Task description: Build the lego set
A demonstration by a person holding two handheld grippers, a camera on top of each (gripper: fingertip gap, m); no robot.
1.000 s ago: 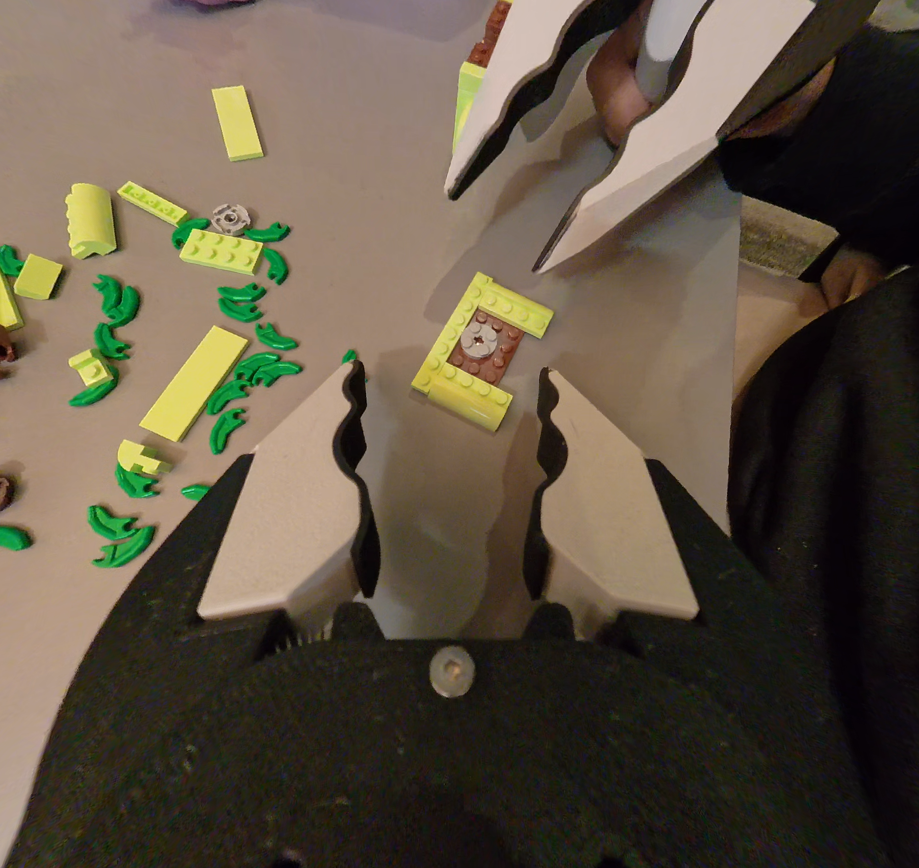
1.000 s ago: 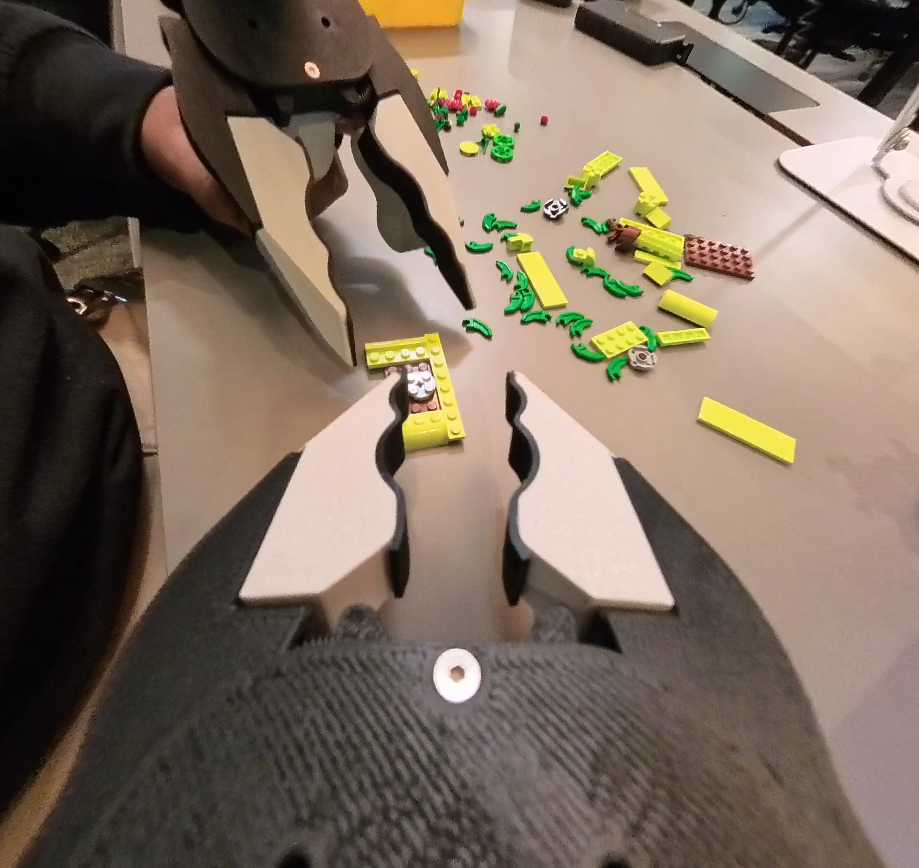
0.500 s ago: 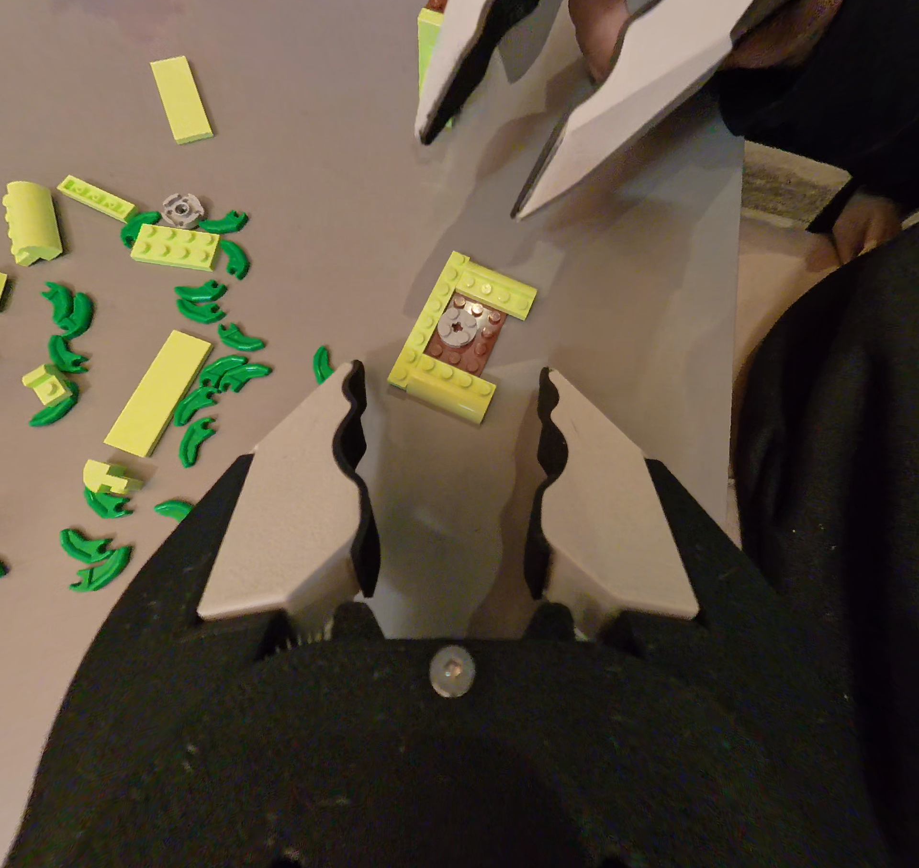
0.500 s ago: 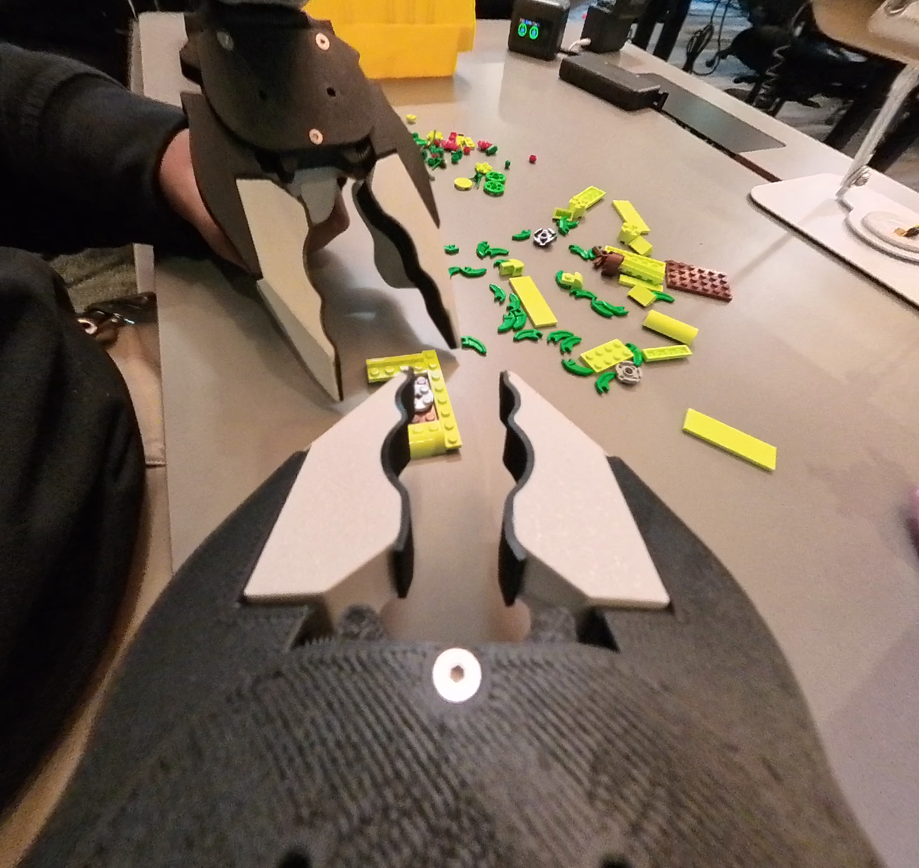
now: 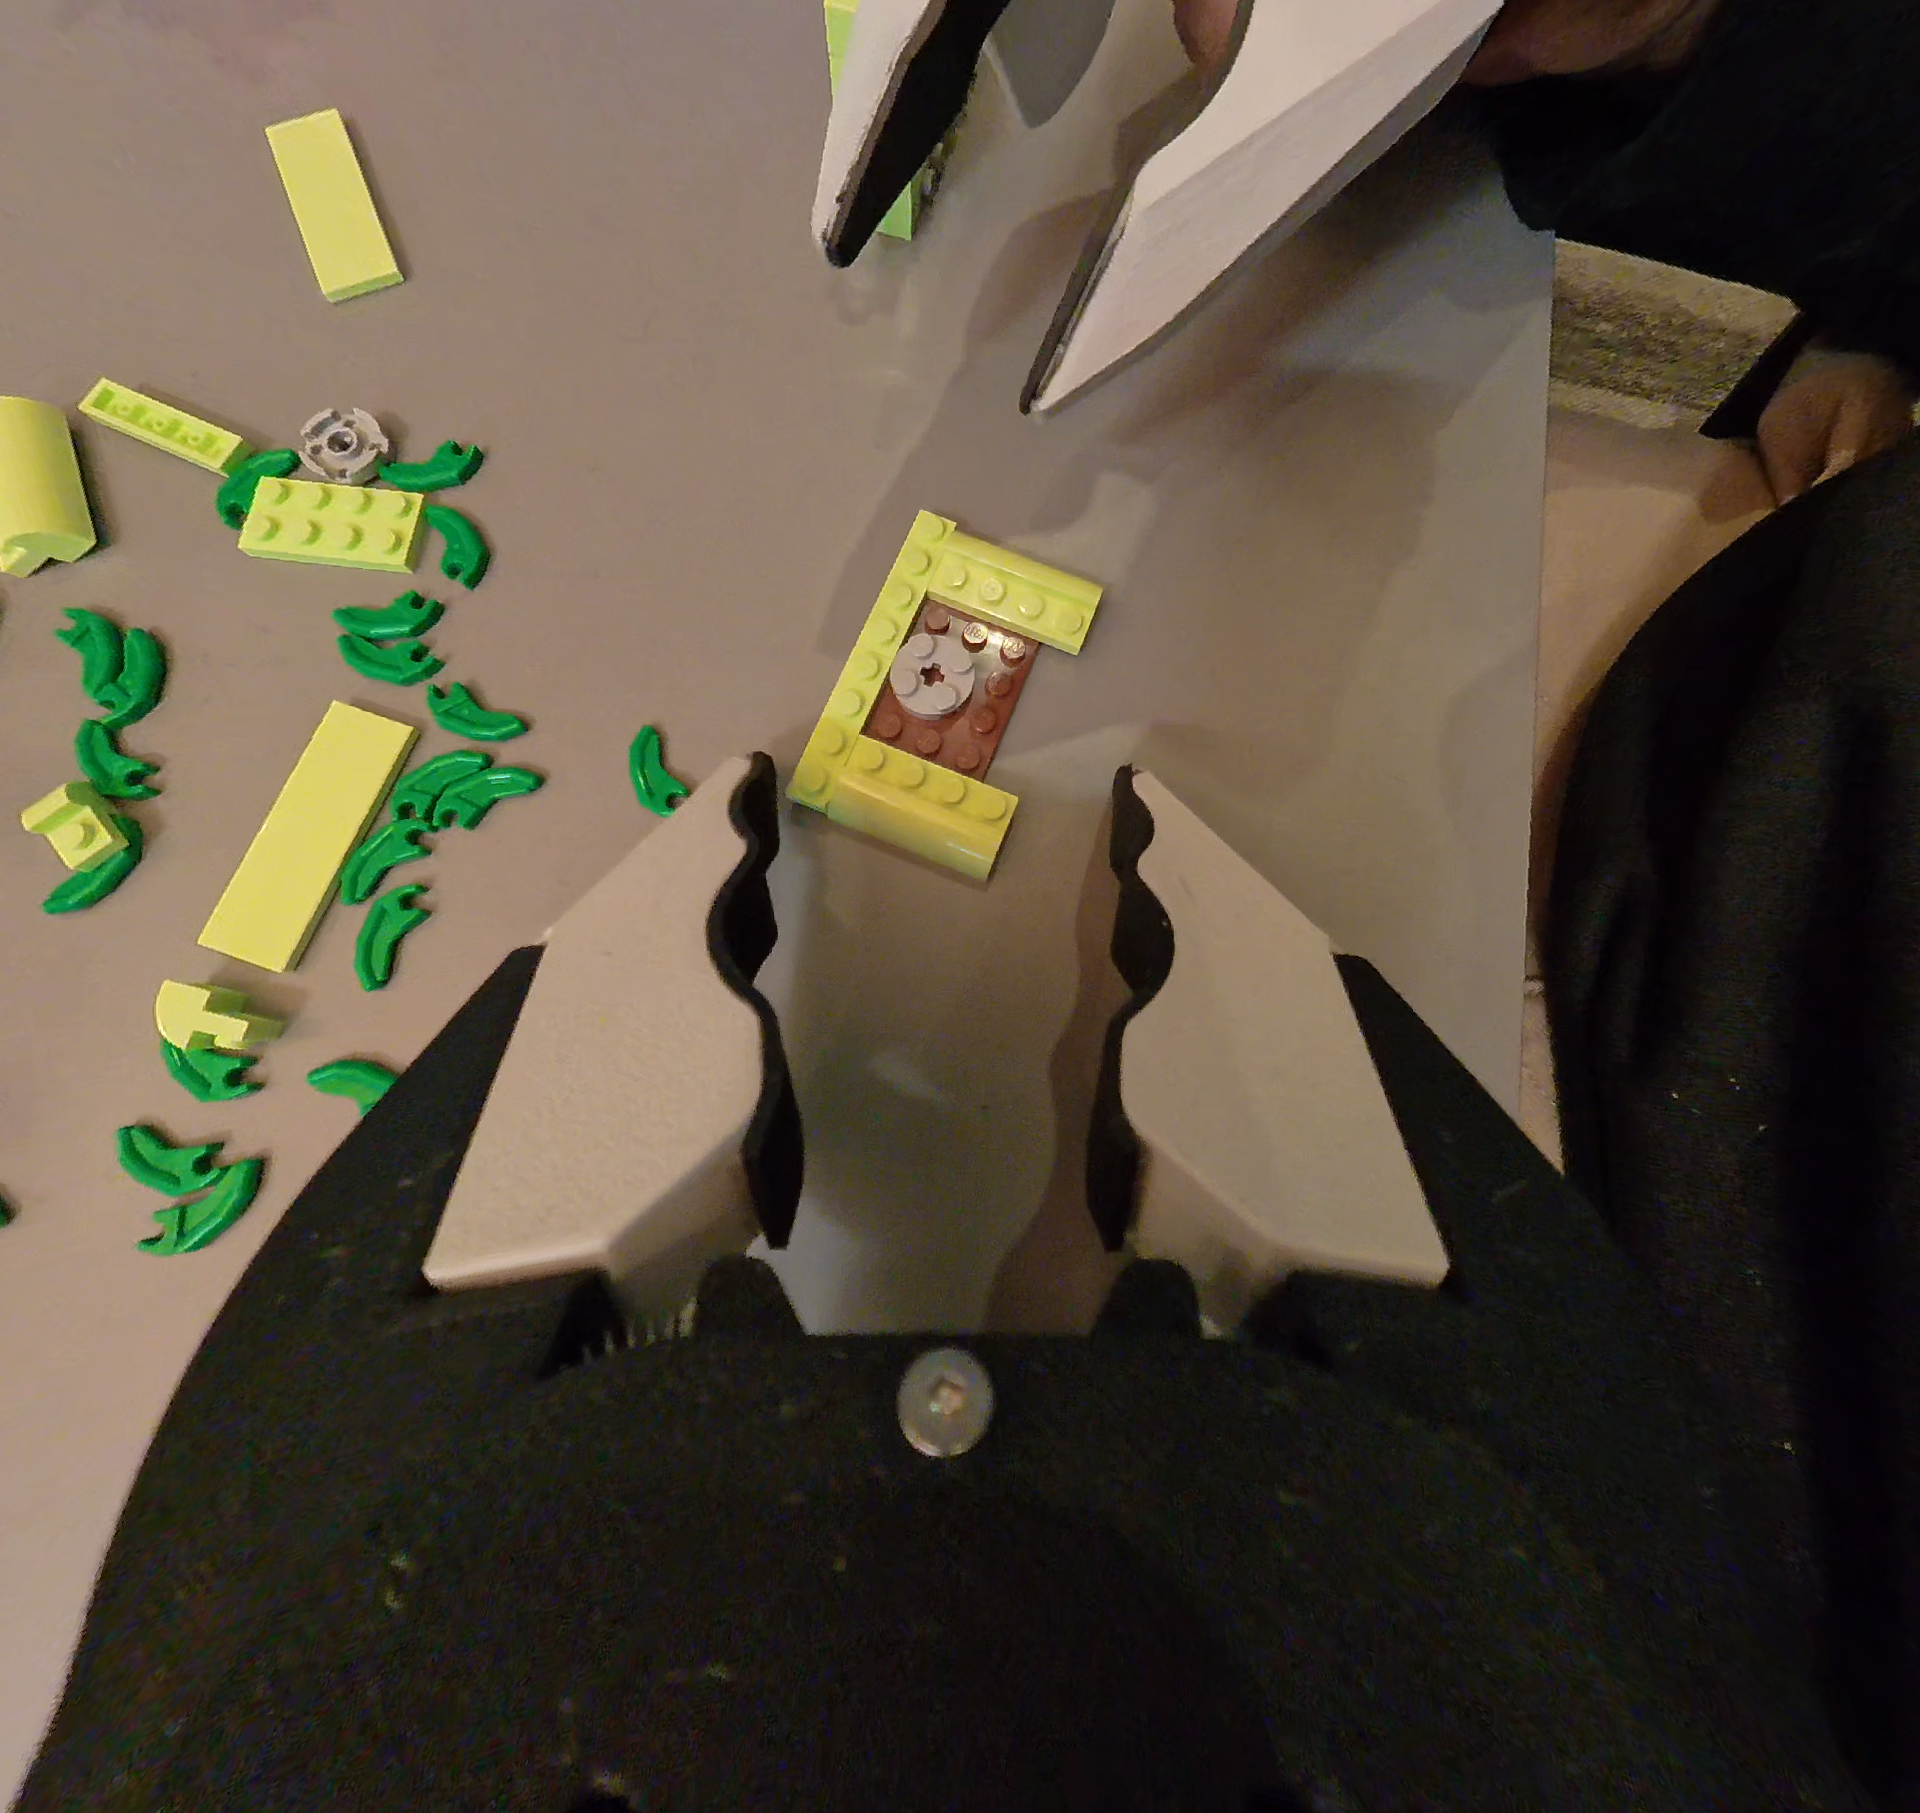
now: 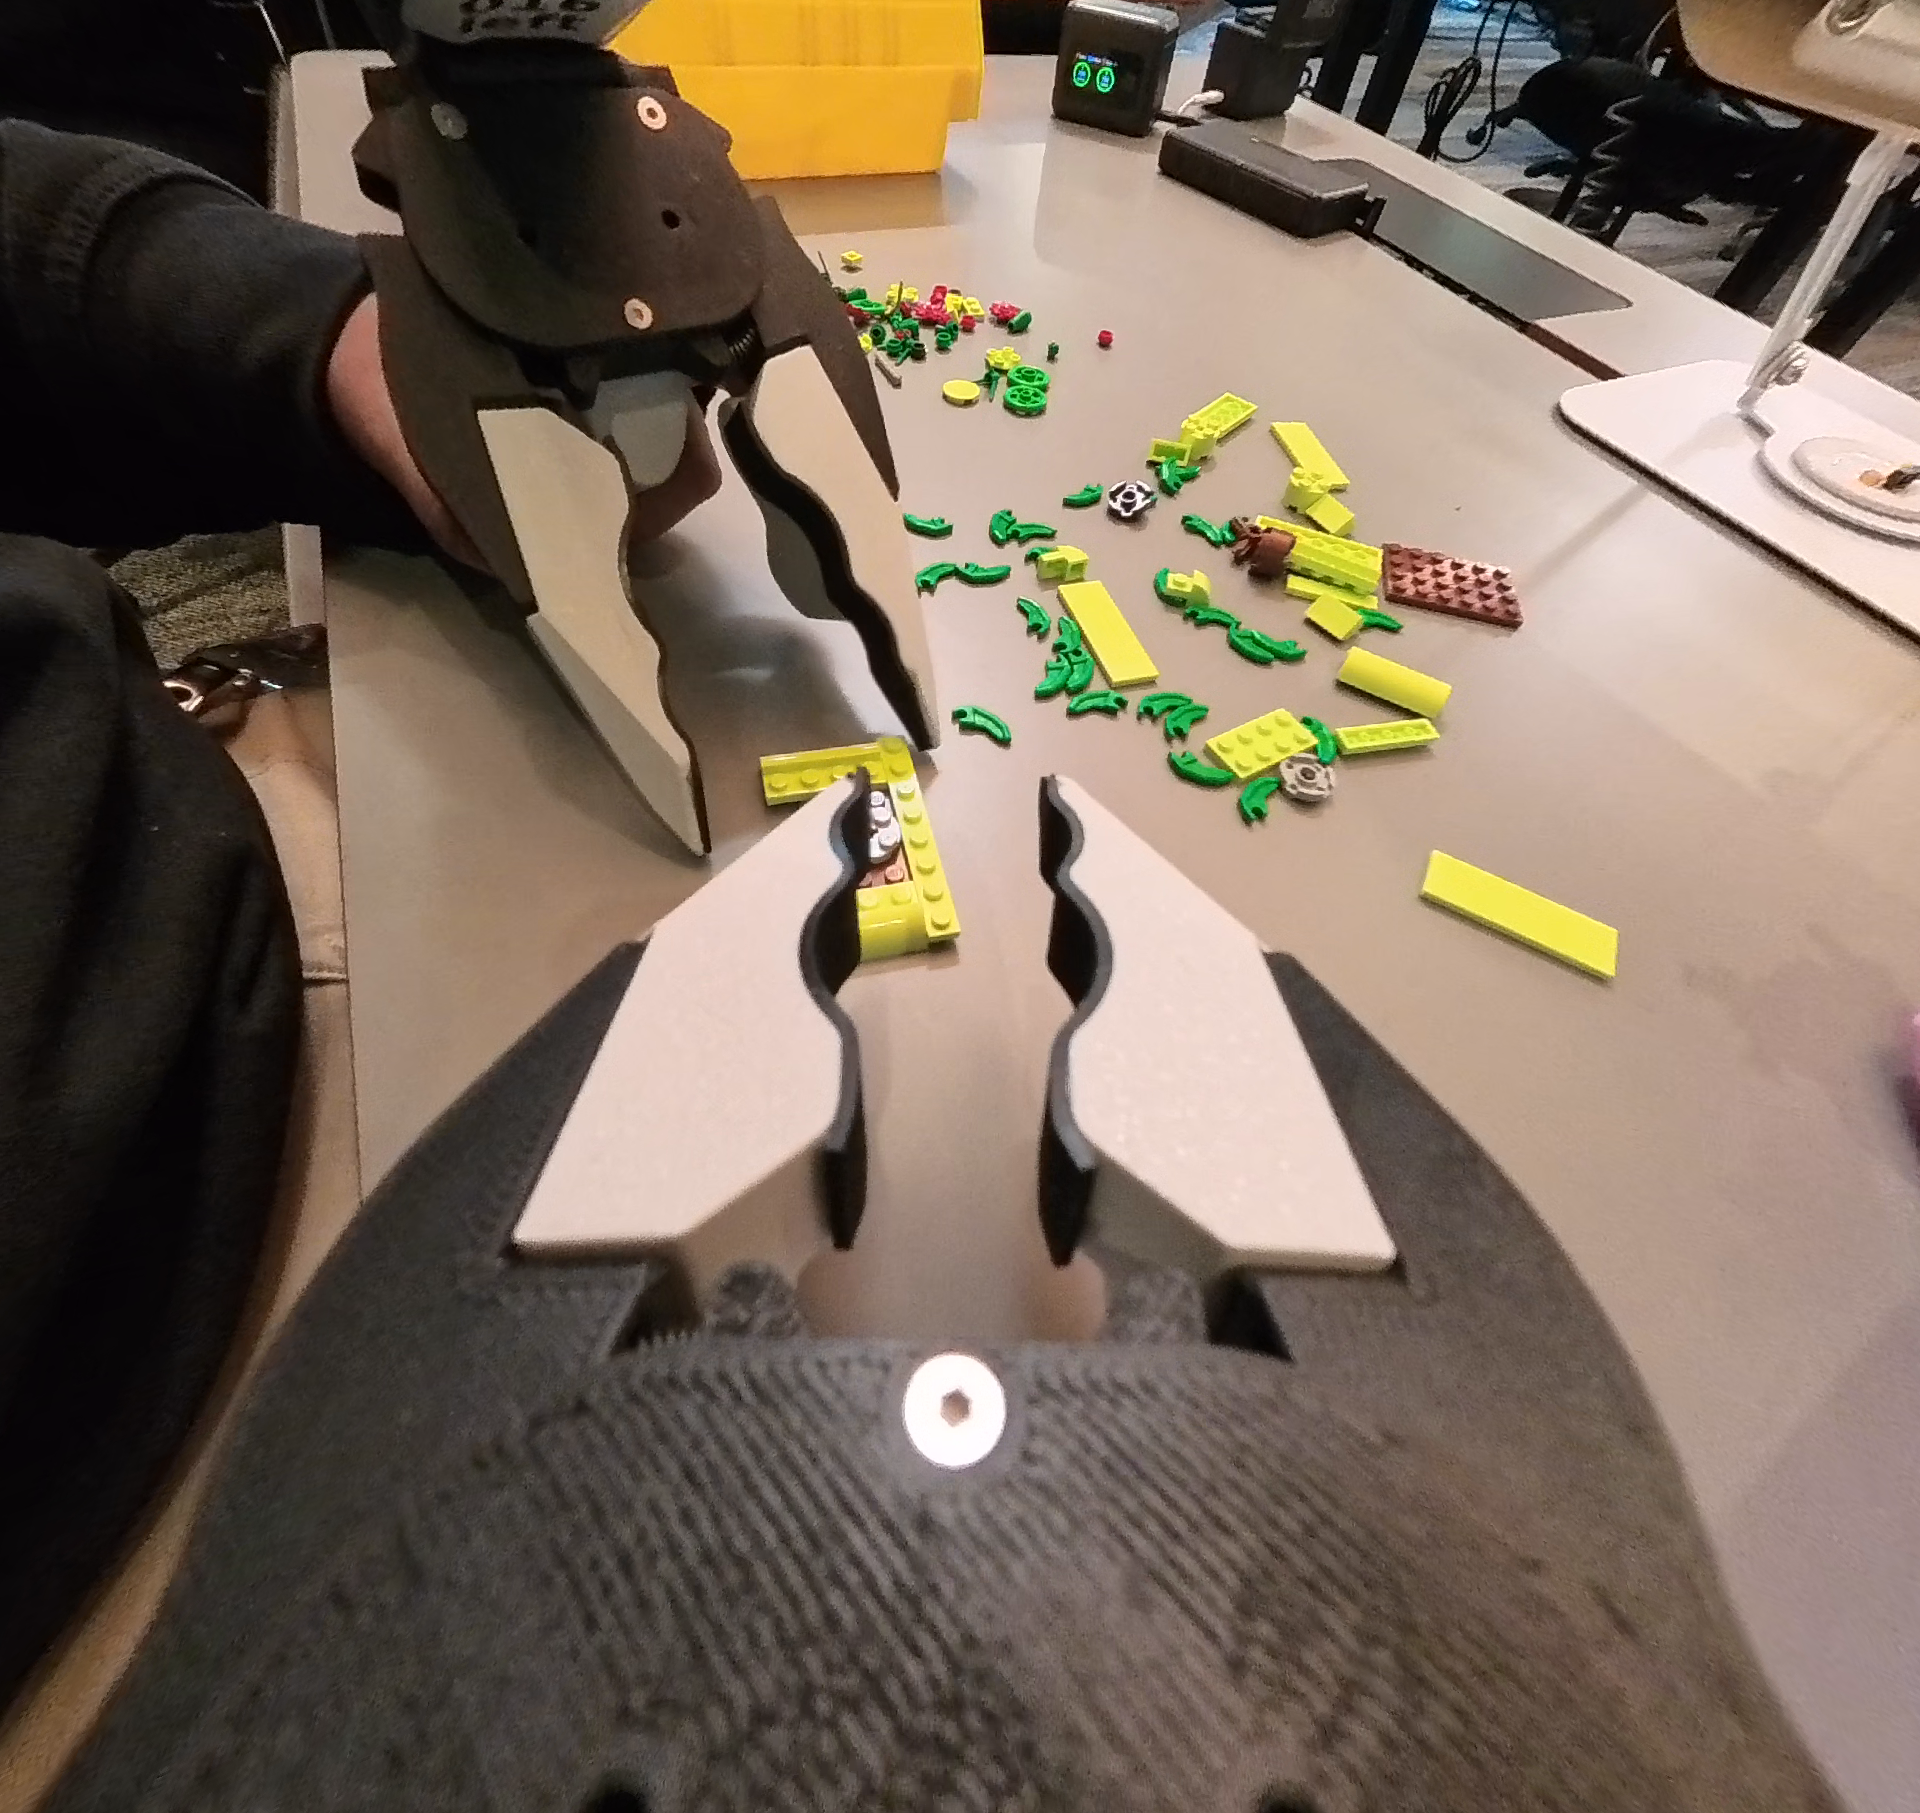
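Grey bench [image 6: 1558, 1088] in an office room, yellow bin [image 6: 831, 70] at its far edge, contents not visible. Partly built lego piece [image 5: 940, 693], lime frame around a brown plate with a grey round stud, lies flat near the bench's front edge. Left tool [image 5: 943, 787] and right tool [image 6: 951, 792] both gape wide, empty, tips just beside the piece. Loose green and lime parts [image 6: 1195, 641] lie farther in from it.

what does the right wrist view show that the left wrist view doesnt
Only the right wrist view: a yellow bin, a black box and a loose brown plate. Only the left wrist view: a second build behind the right gripper. Both: the lime-framed build, green leaf pieces, both grippers open.
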